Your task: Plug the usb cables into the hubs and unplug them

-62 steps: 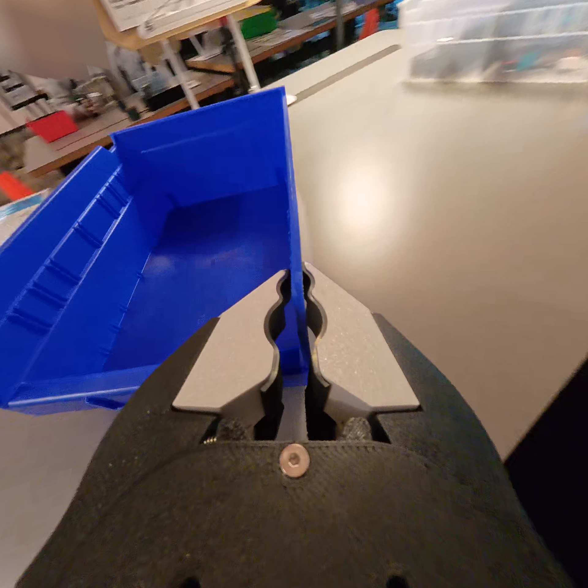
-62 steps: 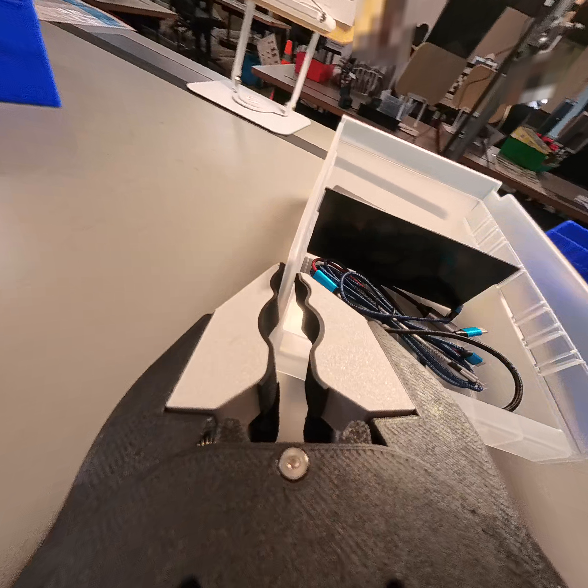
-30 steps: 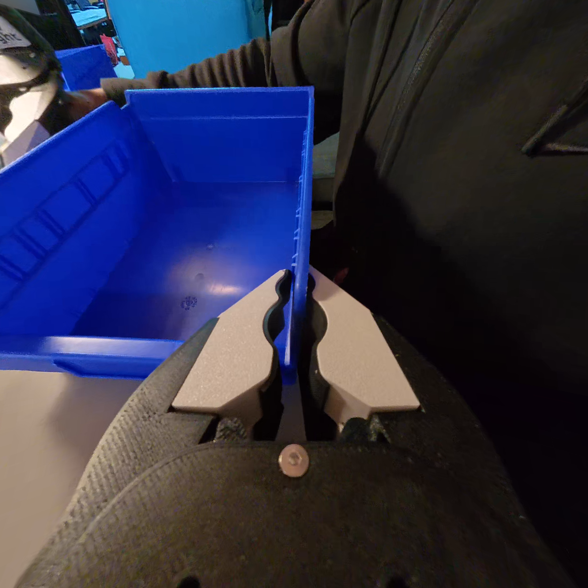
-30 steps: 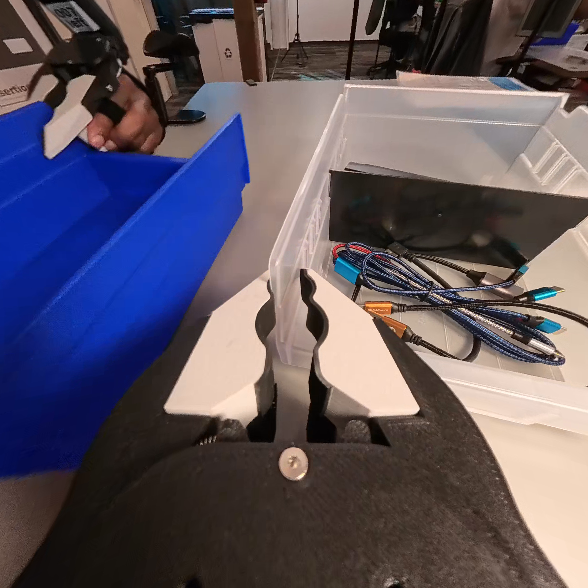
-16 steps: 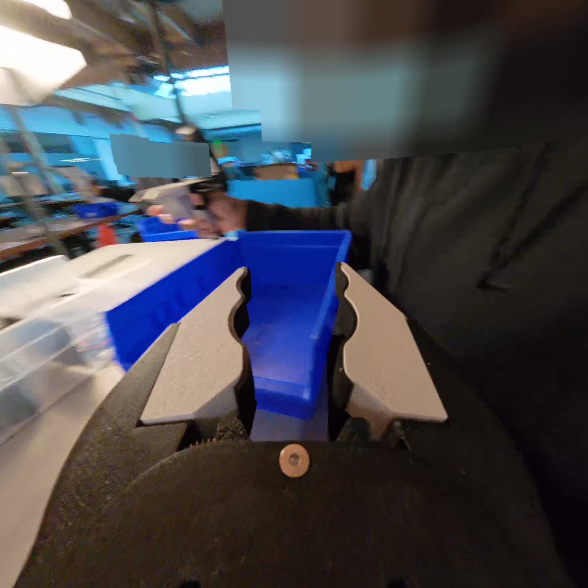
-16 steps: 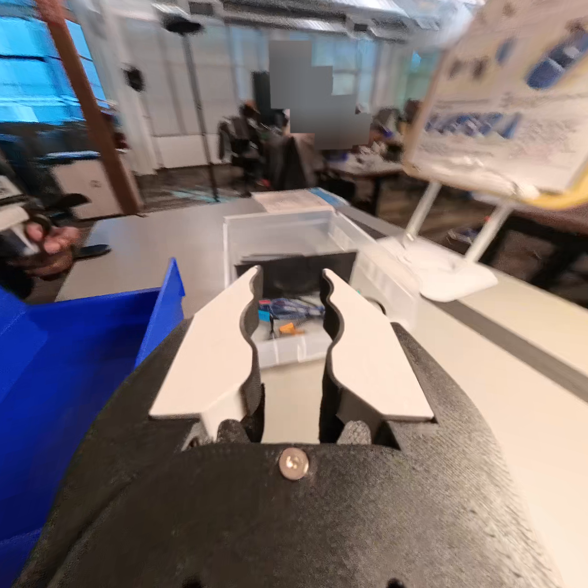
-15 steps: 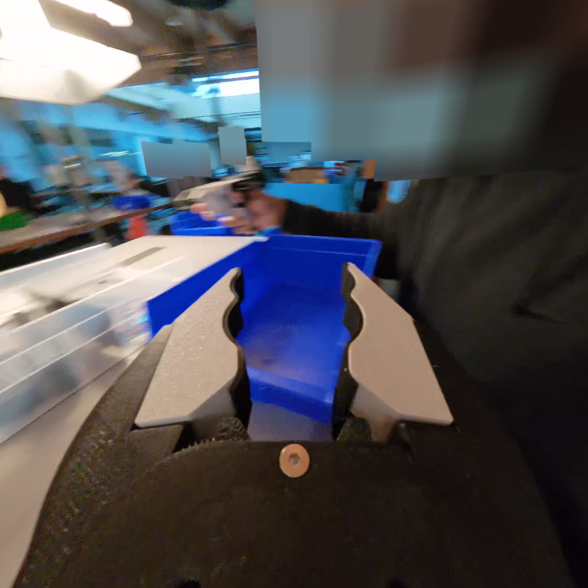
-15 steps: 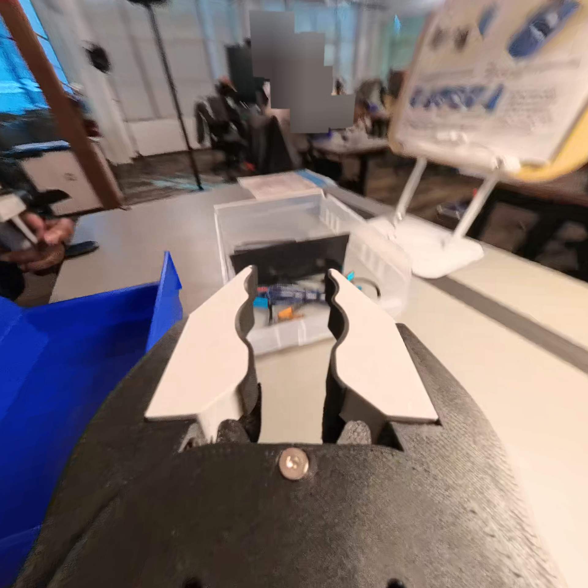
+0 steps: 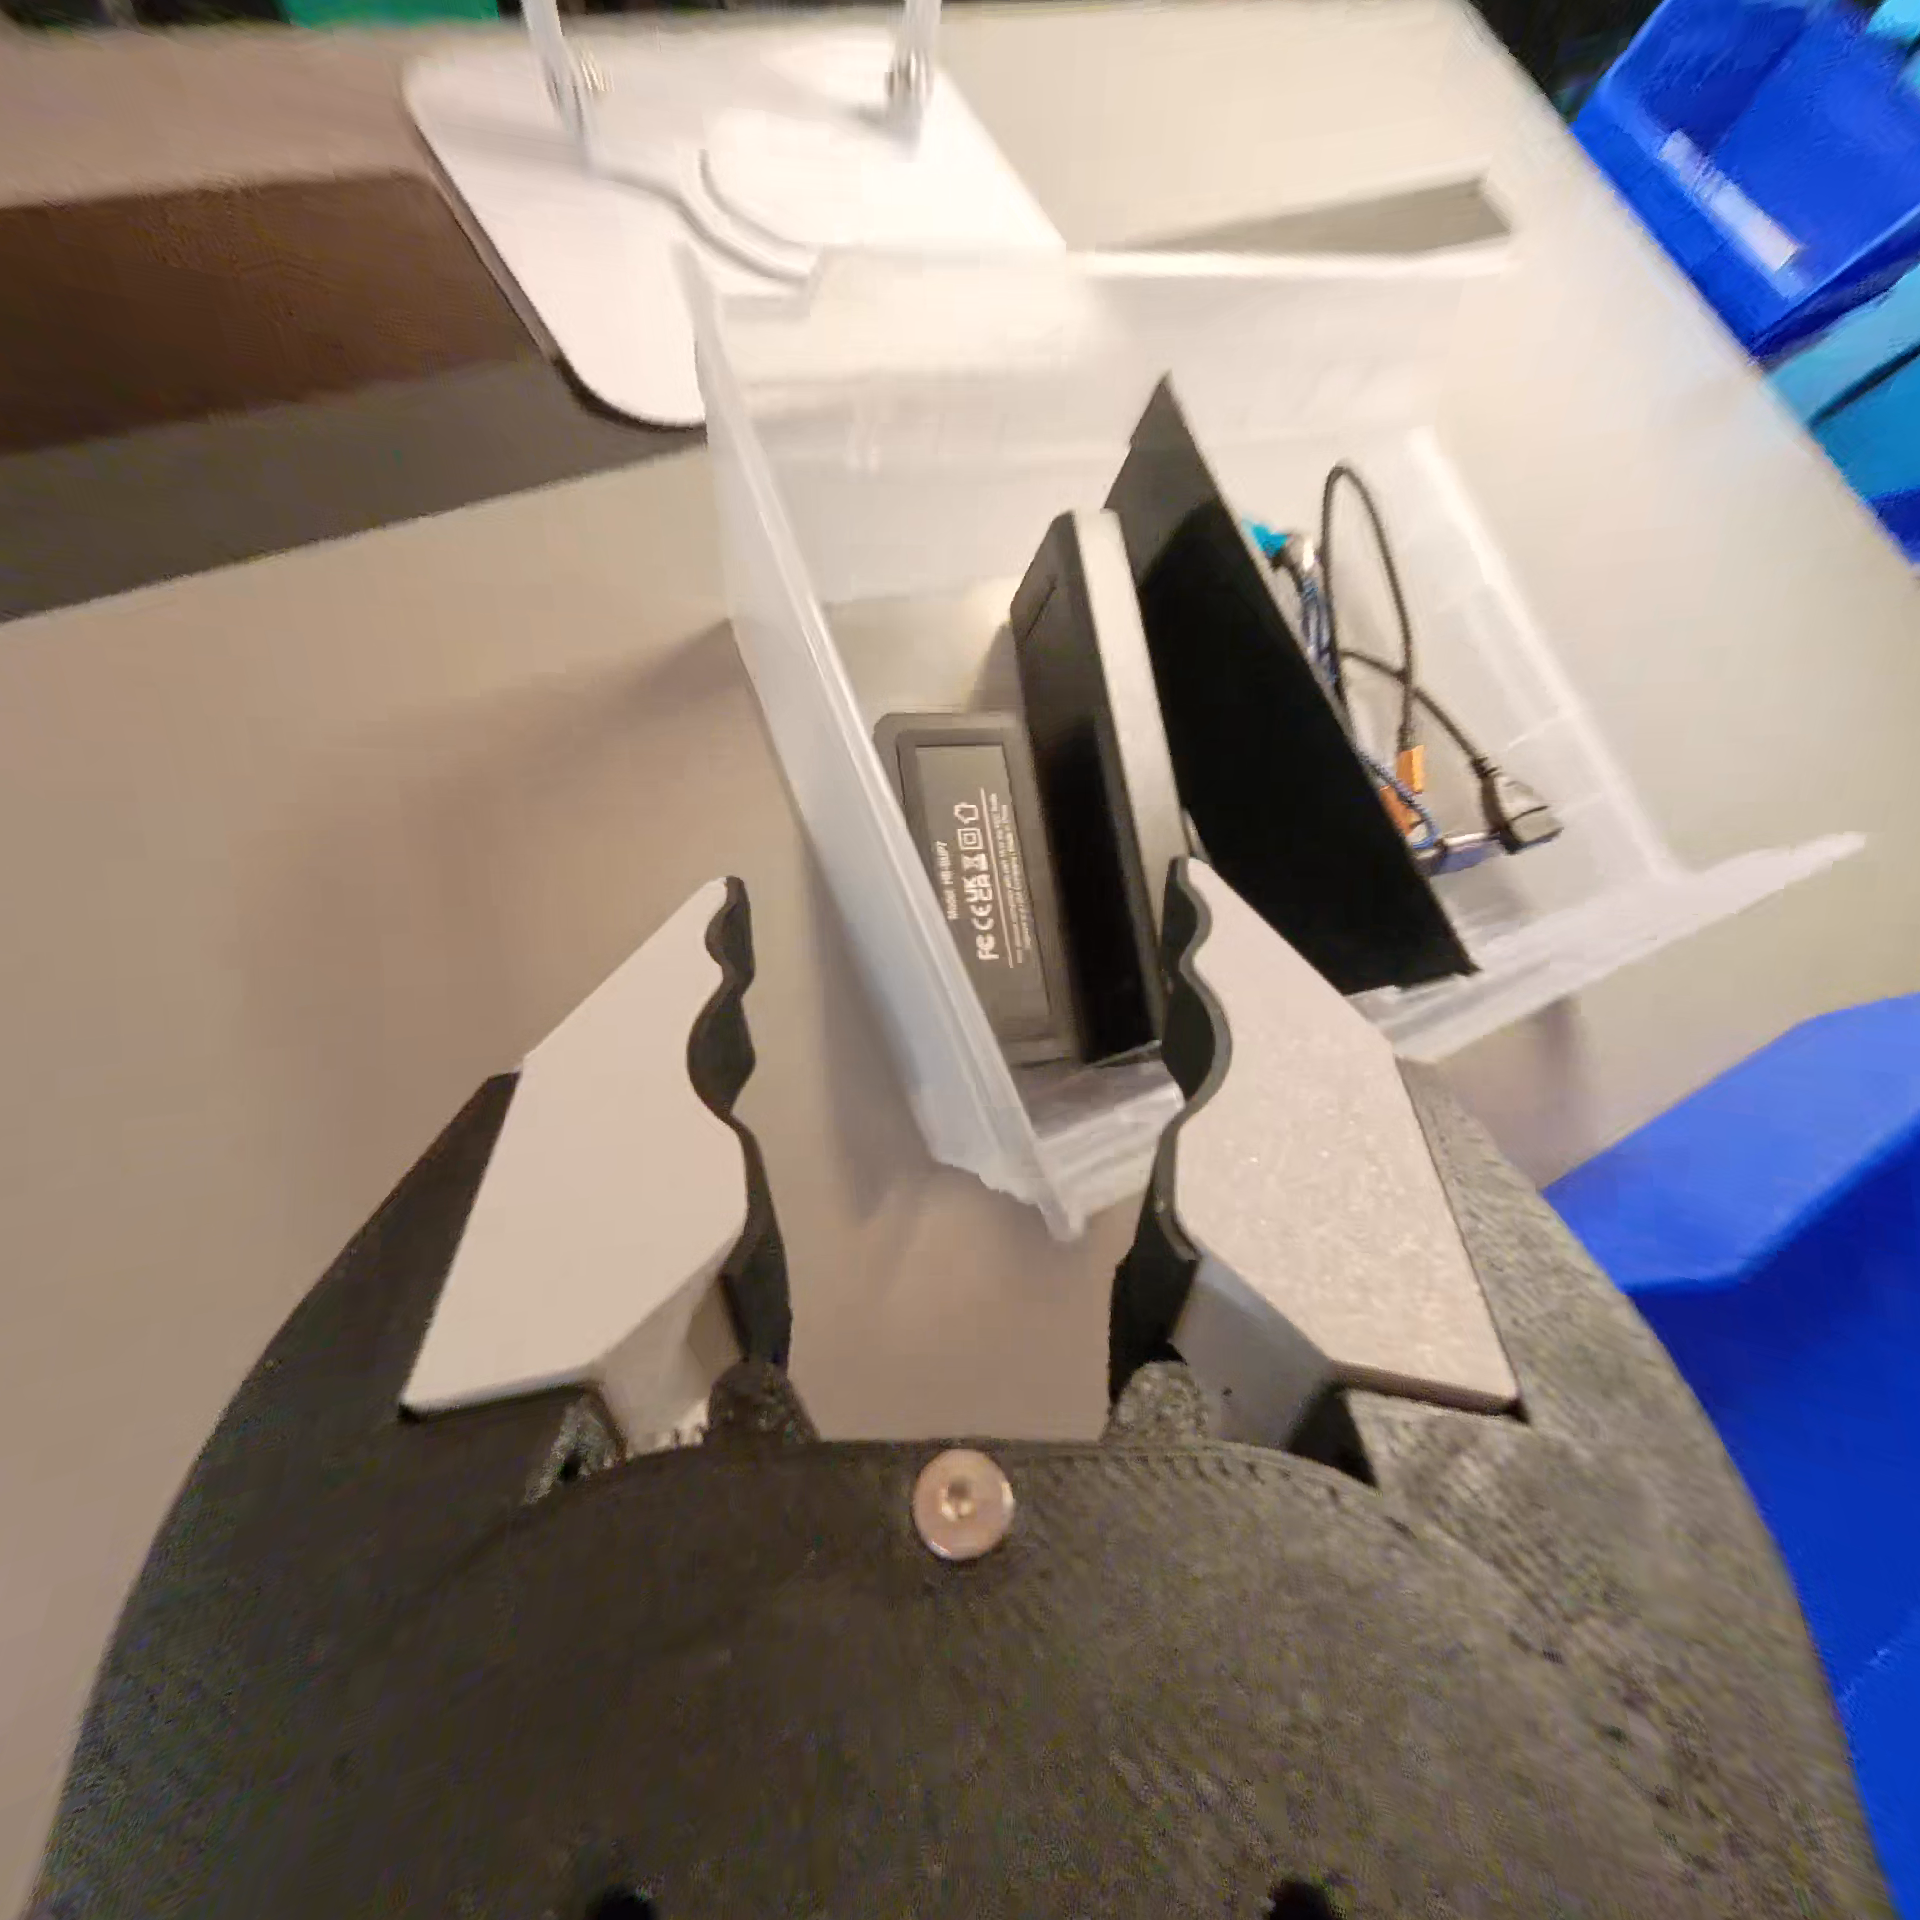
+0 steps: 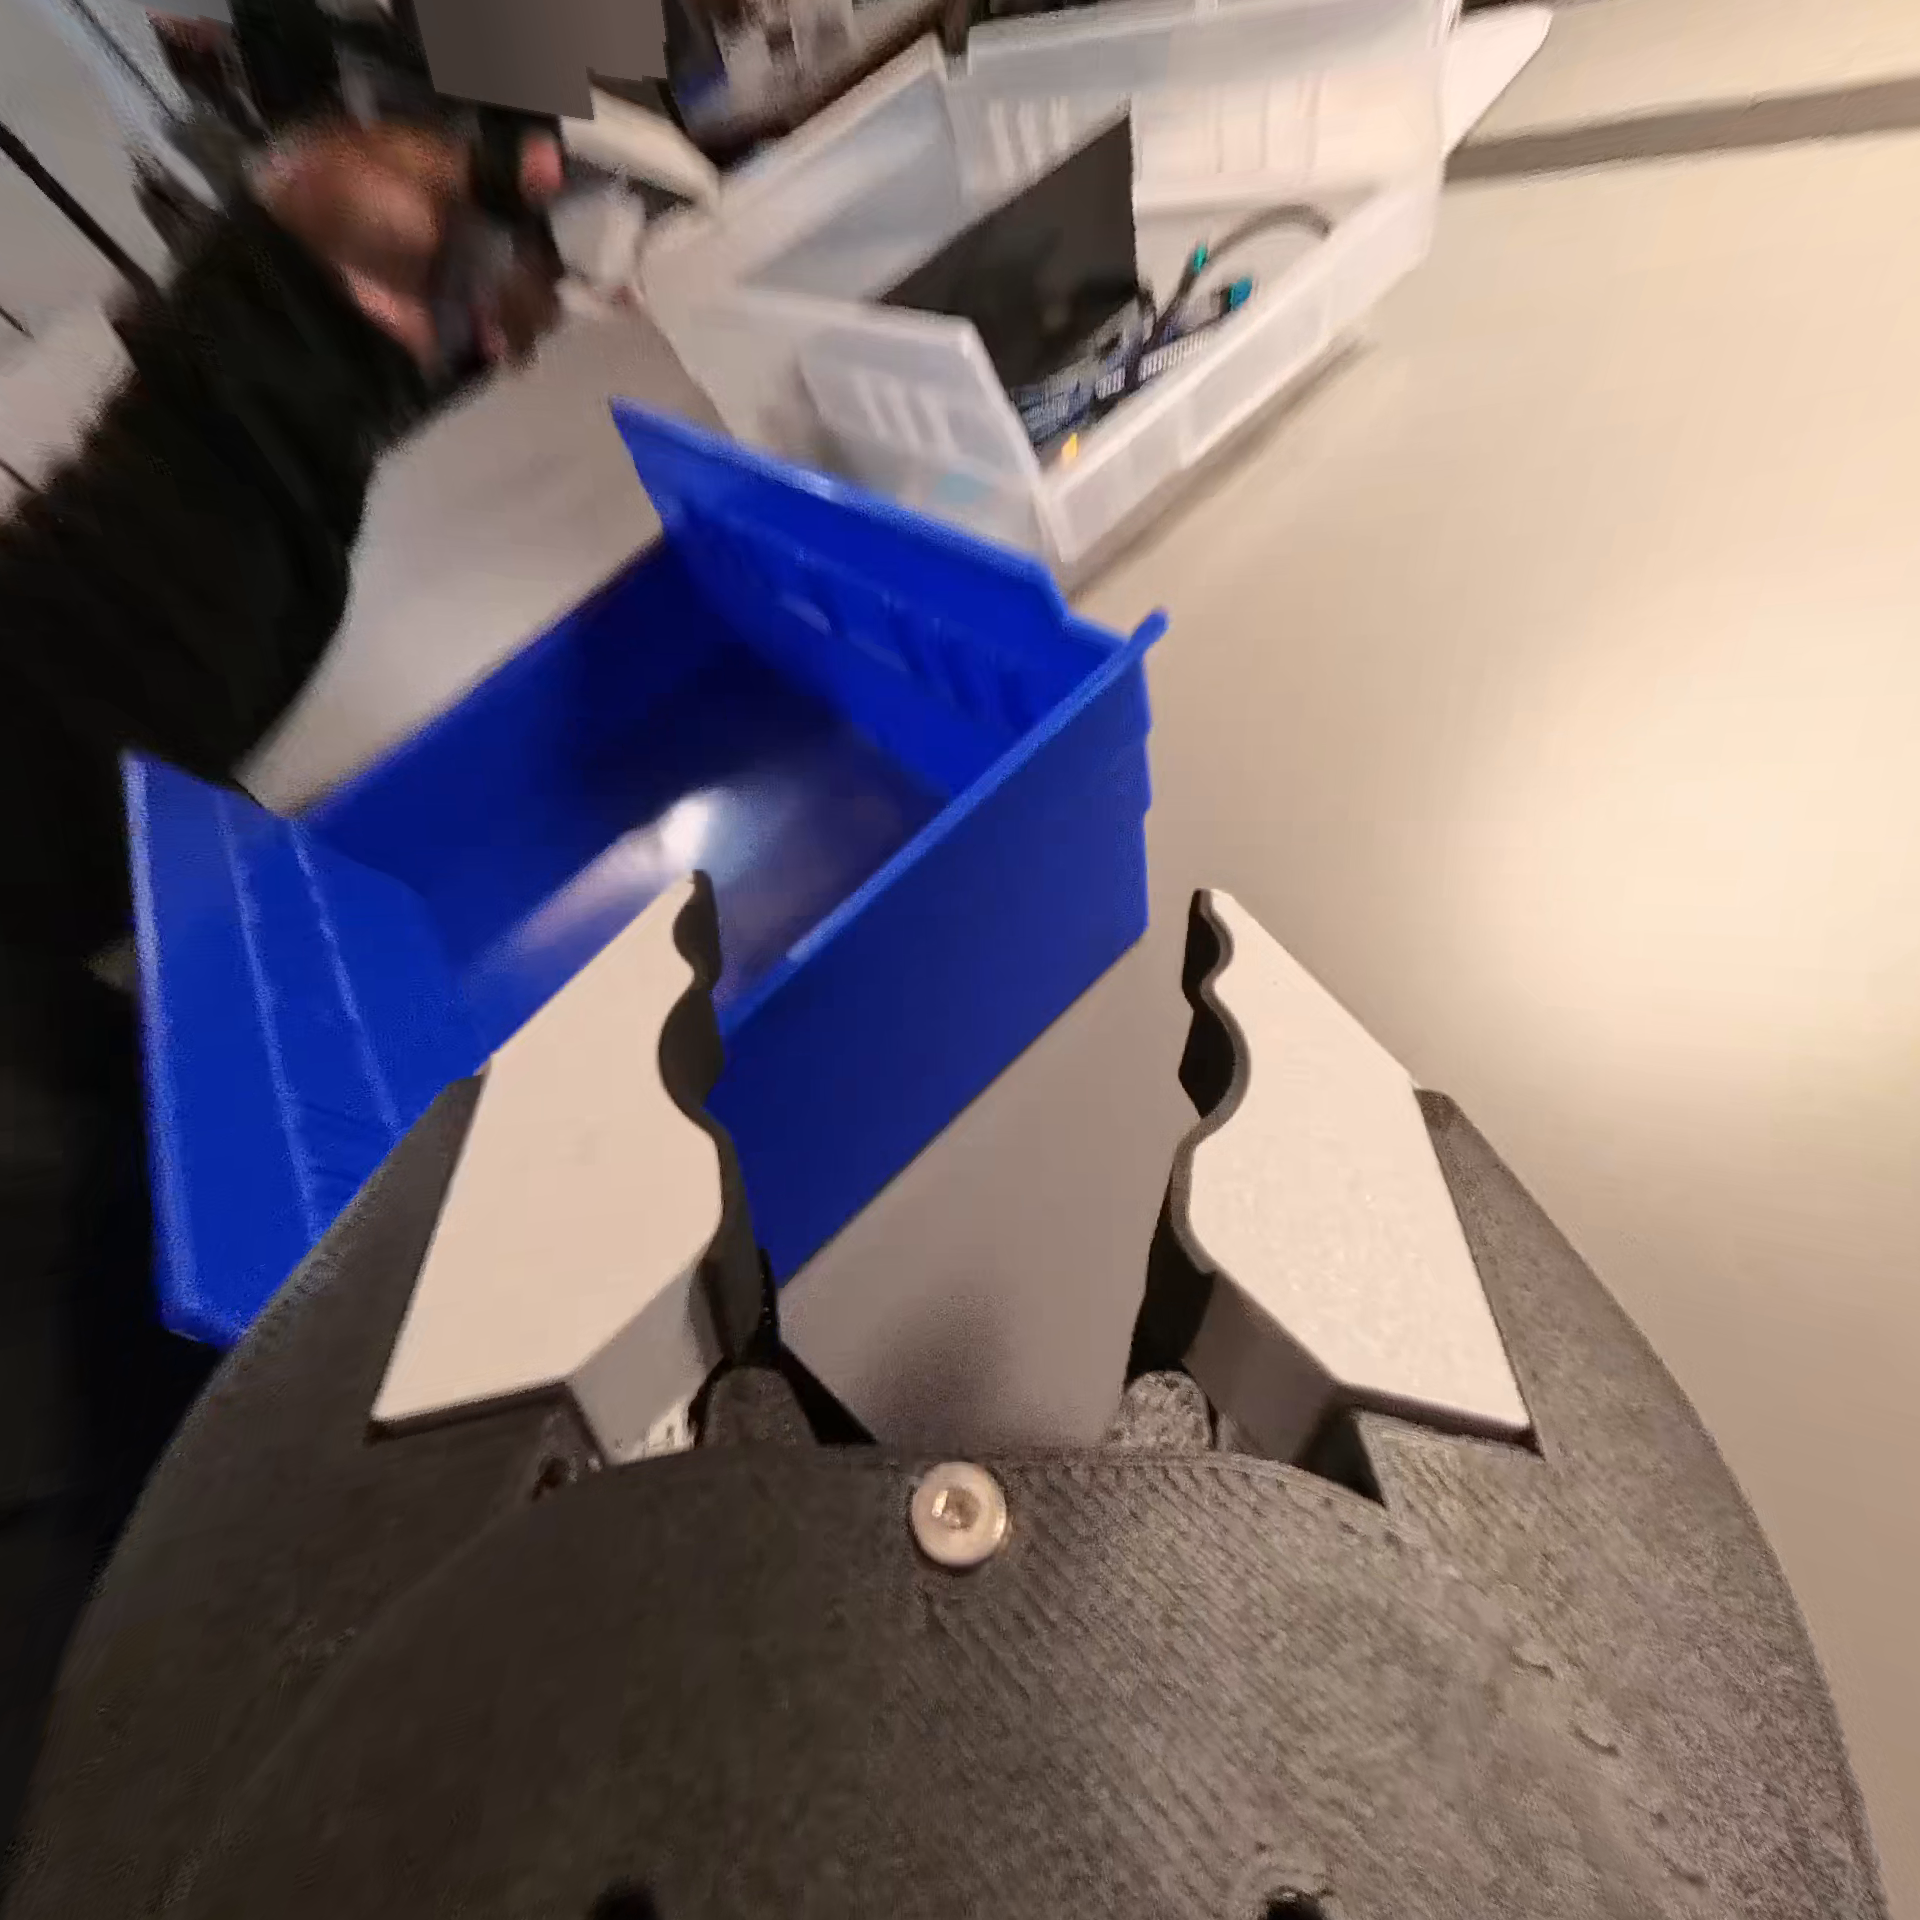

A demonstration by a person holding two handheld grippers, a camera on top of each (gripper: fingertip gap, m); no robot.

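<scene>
A clear plastic bin (image 9: 800, 623) stands on the table just ahead of my left gripper (image 9: 961, 883), which is open and empty over the bin's near corner. Inside it, a dark grey hub (image 9: 966, 852) and a second black hub (image 9: 1091, 810) stand on edge against a black divider (image 9: 1278, 748). Braided USB cables (image 9: 1392, 717) lie behind the divider. My right gripper (image 10: 951, 899) is open and empty, above the near wall of an empty blue bin (image 10: 1018, 873). The clear bin (image 10: 1361, 260) and its cables (image 10: 1143, 343) show blurred beyond it.
The white base of a stand (image 9: 831, 197) lies behind the clear bin. The blue bin's corner (image 9: 1725, 1195) is at my lower right, and more blue bins (image 9: 1766, 156) are at the far right. A person's dark sleeve (image 10: 156, 540) and hand (image 10: 405, 239) are on the left. My hands' fingertips stand some 45 centimetres from each other. The dark grey hub (image 9: 966, 852) sits 9 centimetres or so from the ends of my left fingers.
Both grippers let go of their bin walls and opened wide. The left one swung round to the clear bin. The right one turned to look down on the blue bin.
</scene>
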